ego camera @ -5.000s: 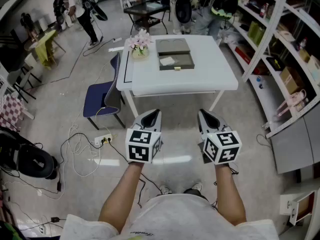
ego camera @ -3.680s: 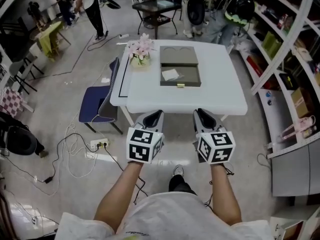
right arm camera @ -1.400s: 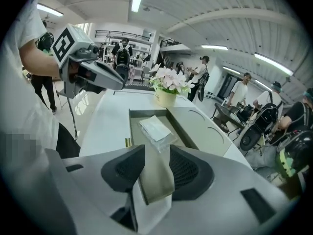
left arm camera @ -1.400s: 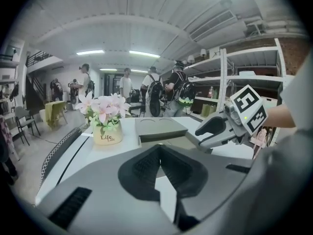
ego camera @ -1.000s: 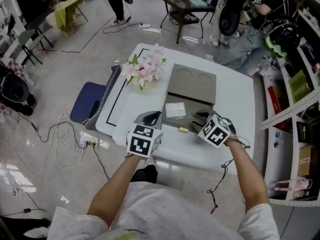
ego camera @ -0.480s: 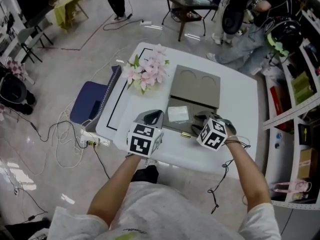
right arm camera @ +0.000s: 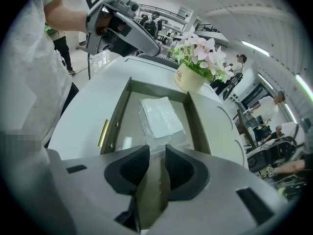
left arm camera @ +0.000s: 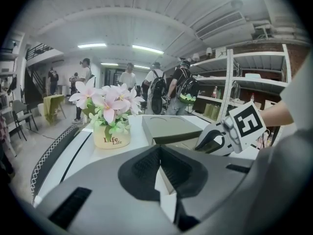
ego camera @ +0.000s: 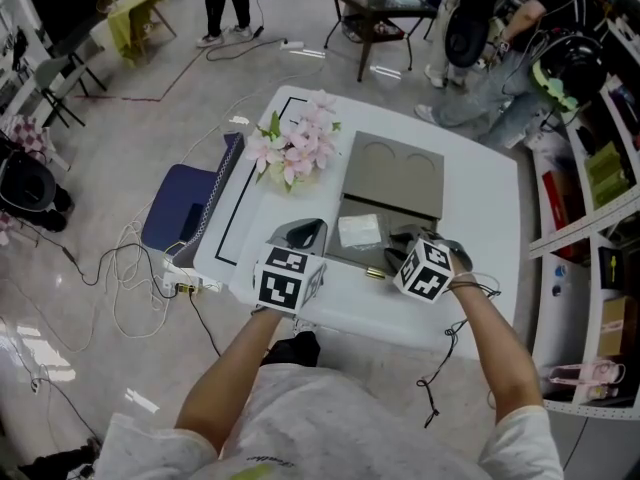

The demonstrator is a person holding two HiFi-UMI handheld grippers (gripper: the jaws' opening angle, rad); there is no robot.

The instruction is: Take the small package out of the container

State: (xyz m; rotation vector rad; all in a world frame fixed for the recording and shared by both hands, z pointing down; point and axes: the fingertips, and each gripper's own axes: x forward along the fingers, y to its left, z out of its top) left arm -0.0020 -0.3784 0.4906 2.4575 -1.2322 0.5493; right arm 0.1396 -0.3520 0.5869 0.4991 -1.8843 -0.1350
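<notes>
The white table (ego camera: 470, 298) is carrying the open container (right arm camera: 119, 112); the small package (right arm camera: 160, 115) is lying flat on its floor, probably light, limp and slippery in clear wrap; the right gripper (right arm camera: 156, 155) is closing its jaws around the wrap's near edge, a sensible hold; the left gripper (left arm camera: 159, 153) is idling clenched, empty.
</notes>
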